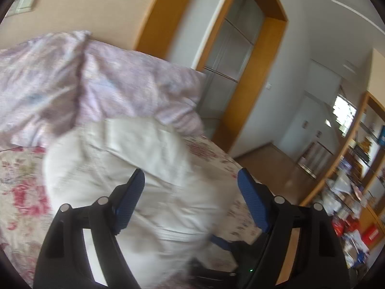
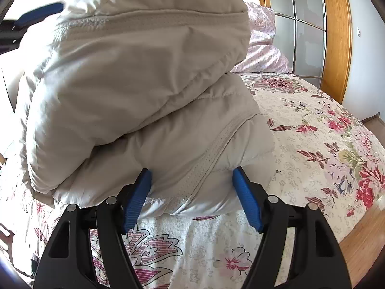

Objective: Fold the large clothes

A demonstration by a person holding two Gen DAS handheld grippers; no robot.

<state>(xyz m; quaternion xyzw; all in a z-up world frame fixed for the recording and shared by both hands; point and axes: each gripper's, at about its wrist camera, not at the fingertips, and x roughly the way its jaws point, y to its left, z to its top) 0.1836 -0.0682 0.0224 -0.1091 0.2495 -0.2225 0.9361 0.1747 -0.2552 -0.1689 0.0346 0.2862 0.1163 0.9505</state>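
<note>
A cream puffer jacket (image 2: 134, 91) lies folded in thick layers on the floral bed; it also shows, blurred, in the left wrist view (image 1: 134, 175). My right gripper (image 2: 191, 180) is open, its blue pads on either side of the jacket's near edge by the zipper, not closed on it. My left gripper (image 1: 191, 185) is open above the jacket, holding nothing. The left gripper's blue finger (image 2: 39, 14) shows at the top left of the right wrist view, behind the jacket. The right gripper (image 1: 223, 243) shows low in the left wrist view.
A floral bedspread (image 2: 324, 144) covers the bed. A rumpled lilac duvet (image 1: 108, 82) lies at the bed's far end. A wood-framed glass door (image 2: 305, 31) stands behind. Cluttered shelves (image 1: 356, 192) stand at the right, across a wooden floor (image 1: 276, 168).
</note>
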